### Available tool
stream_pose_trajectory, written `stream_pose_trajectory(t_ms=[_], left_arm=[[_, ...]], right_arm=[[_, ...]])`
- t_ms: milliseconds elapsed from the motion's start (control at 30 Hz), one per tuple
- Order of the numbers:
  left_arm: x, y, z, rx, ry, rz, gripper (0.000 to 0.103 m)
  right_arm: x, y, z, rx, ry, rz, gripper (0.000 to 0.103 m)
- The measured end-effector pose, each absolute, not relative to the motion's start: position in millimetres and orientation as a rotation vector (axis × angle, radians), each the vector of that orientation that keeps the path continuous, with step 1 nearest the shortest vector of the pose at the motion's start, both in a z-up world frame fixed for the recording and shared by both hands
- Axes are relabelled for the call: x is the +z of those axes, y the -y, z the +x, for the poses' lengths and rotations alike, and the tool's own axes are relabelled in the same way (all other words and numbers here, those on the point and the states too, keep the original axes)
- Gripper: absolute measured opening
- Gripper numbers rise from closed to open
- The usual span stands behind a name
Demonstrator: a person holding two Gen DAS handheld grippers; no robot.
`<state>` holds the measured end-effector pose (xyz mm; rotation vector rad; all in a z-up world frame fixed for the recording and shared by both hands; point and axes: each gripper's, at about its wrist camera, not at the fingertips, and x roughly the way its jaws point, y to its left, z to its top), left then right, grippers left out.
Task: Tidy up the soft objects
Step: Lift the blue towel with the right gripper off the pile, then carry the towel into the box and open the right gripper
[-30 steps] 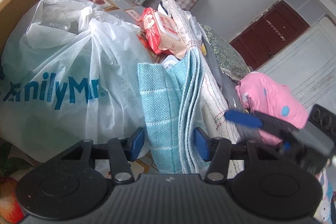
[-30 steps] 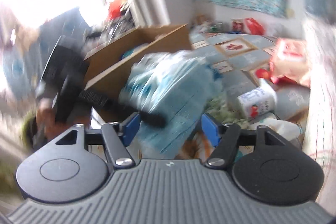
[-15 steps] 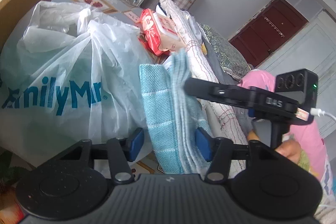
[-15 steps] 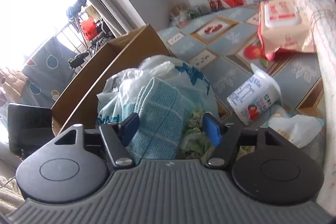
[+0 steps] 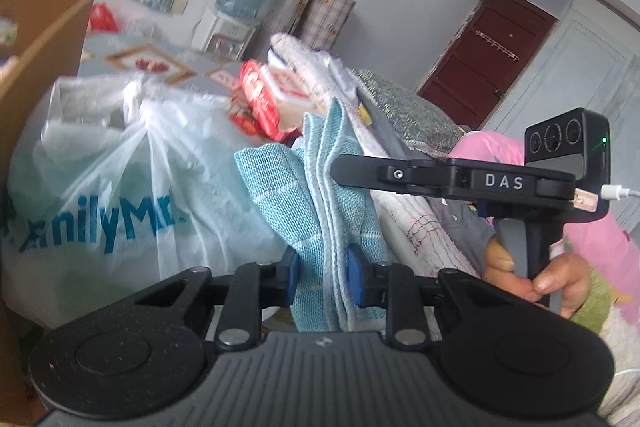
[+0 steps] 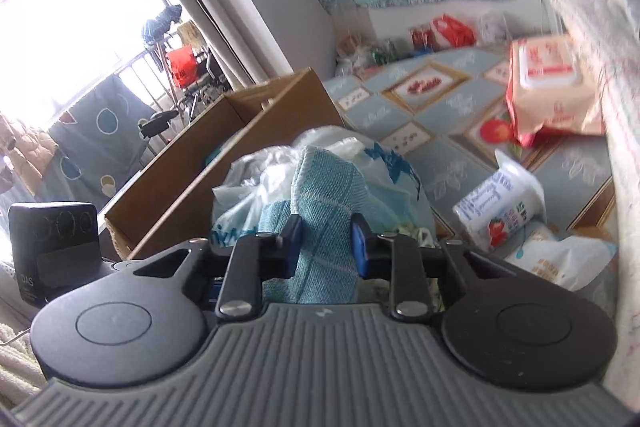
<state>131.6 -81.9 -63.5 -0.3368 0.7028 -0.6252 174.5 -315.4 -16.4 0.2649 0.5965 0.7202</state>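
Observation:
A folded light-blue woven towel (image 5: 316,203) hangs upright between my two grippers. My left gripper (image 5: 323,273) is shut on its lower folded edge. My right gripper (image 6: 325,241) is shut on another part of the same towel (image 6: 326,195), and its body (image 5: 460,179) reaches in from the right in the left wrist view. More folded cloths (image 5: 404,211), white and grey, lean just behind the towel.
A white plastic shopping bag (image 5: 120,187) stands left of the towel. A cardboard box (image 6: 224,151) is beyond it. A red wet-wipes pack (image 6: 548,95) and a yoghurt cup (image 6: 500,207) lie on the patterned mat. A pink cushion (image 5: 600,227) is at right.
Both grippers have narrowed onto the towel. The right gripper swung in from the right and closed on it. The left view tilted up slightly.

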Motion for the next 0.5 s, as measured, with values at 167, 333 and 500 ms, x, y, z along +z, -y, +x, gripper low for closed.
stream_pose_trajectory(t_ms=[167, 333, 500], left_arm=[[-45.5, 82.4, 116.1, -0.63, -0.628, -0.295, 0.023], [-24.4, 66.5, 96.4, -0.611, -0.558, -0.285, 0.023], [3.0, 31.2, 79.1, -0.498, -0.503, -0.255, 0.023]], right_arm=[[3.9, 315.8, 152.3, 0.722, -0.529, 0.248, 0.021], [29.9, 302.1, 133.9, 0.753, -0.465, 0.22, 0.021], [56.7, 264.2, 133.4, 0.844, -0.413, 0.202, 0.021]])
